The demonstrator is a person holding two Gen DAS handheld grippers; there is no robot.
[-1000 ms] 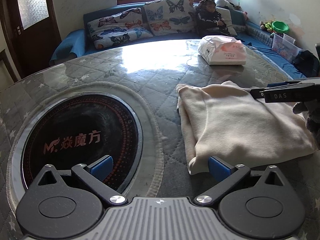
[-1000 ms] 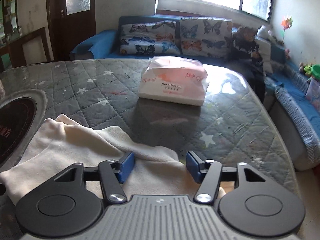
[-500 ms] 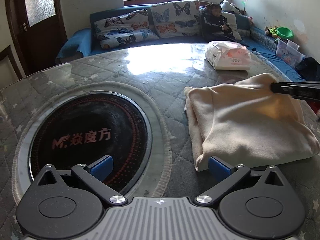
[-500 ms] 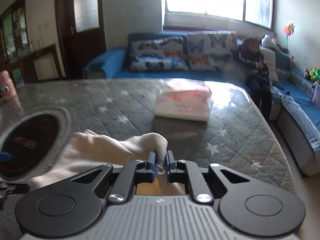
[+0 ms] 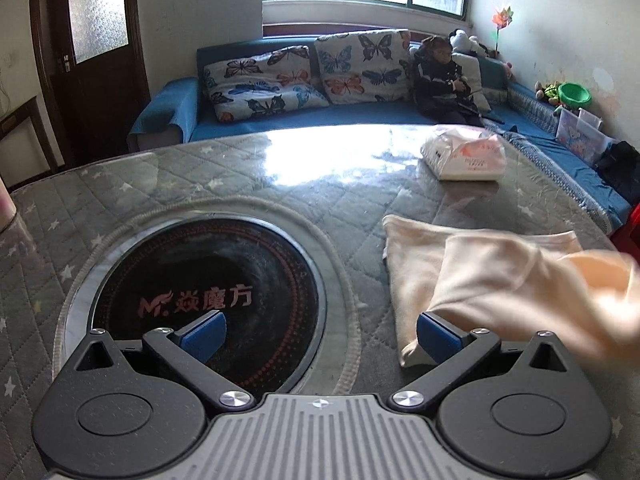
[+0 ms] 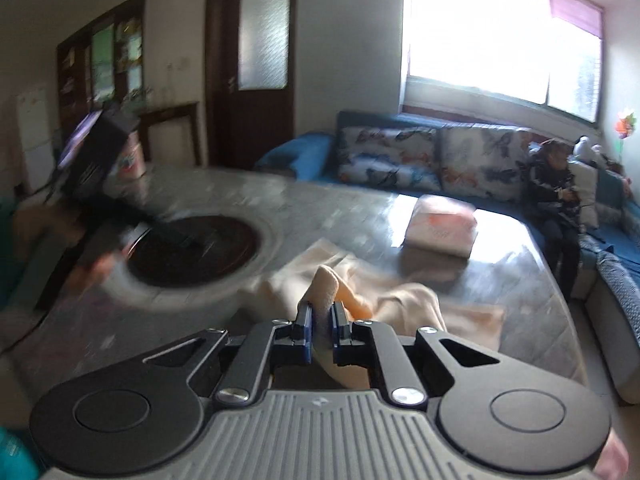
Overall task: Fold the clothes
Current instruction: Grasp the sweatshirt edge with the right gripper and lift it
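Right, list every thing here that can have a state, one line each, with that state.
Left gripper: open, holding nothing.
Right gripper: shut on the cream garment.
Cream garment: partly folded, one part lifted off the table, the rest lying flat.
Tissue pack: lying on the table, apart from the garment.
Door: closed.

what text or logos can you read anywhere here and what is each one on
"M. 焱魔方": red logo and characters on the black cooktop set into the table.
Printing on the tissue pack: too small and blurred to read in either view.
Cream cloth, left claw and right claw: no text visible.
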